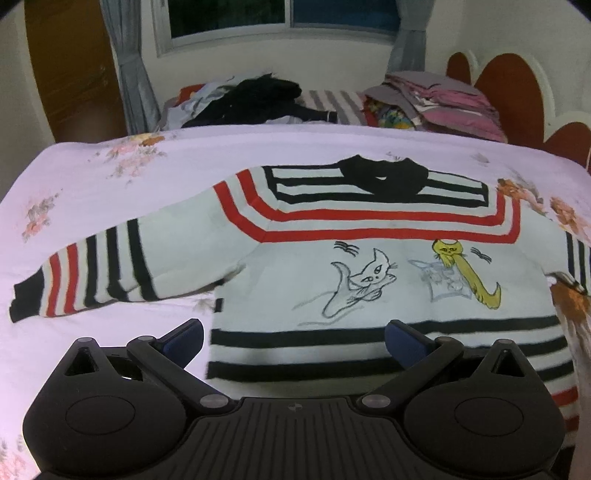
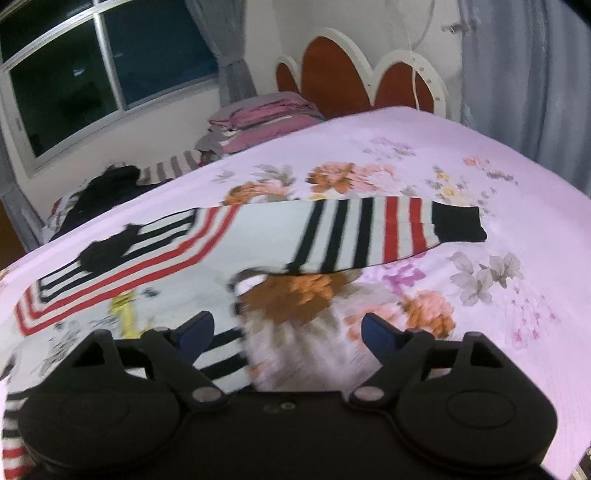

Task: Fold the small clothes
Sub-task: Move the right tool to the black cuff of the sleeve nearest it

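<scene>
The sweater (image 1: 369, 258) lies flat, front up, on the flowered bedspread (image 2: 480, 166), sleeves spread toward 9 and 3 o'clock. Both the left gripper (image 1: 293, 338) and right gripper (image 2: 288, 328) hang spread apart, holding nothing. I'd pinch each sleeve near the cuff and fold inward, keeping edges straight. Clothes piles (image 1: 258, 99) sit at 12 o'clock beneath the window (image 1: 284, 14).

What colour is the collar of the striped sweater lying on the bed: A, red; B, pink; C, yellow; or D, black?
D: the sweater lies spread flat on the floral bedsheet, and its collar at the far end is solid black; red appears only in the stripes, and yellow only in a cat drawing on the chest.
</scene>
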